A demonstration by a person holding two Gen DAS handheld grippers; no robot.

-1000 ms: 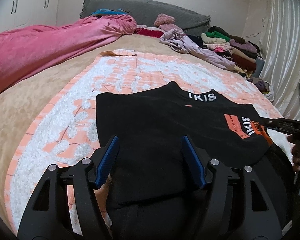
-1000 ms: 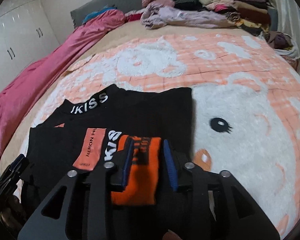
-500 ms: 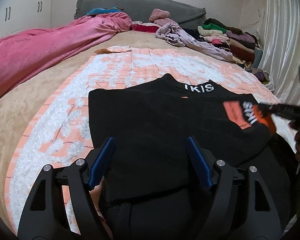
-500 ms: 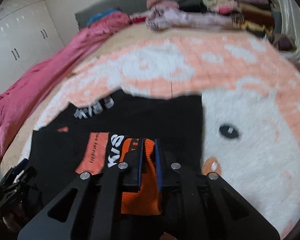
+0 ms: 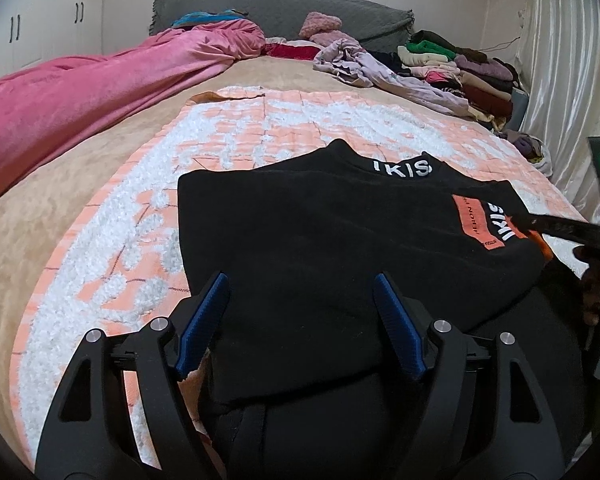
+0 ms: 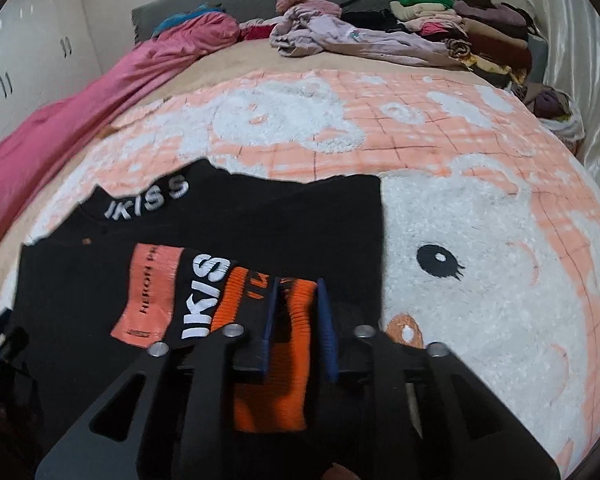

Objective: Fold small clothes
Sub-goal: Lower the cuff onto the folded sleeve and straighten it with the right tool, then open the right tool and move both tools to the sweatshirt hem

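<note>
Left gripper point(image 5: 300, 320): jaws wide apart, having just opened, hovering empty over the black top point(image 5: 320, 248), which lies folded on the blanket point(image 5: 100, 280). Right gripper point(image 6: 296, 324): jaws just reopened after a clamp; the orange cuff point(image 6: 284, 360), at 6 o'clock, sits loosely between them. Release appears under way; the sleeve fold looks placed.

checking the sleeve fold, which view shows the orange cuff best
The right wrist view: the orange cuff fills the foreground between the right gripper pads, ribbing clear. The left wrist view shows only a sliver of it at the black top's far edge, partly behind that gripper.
</note>
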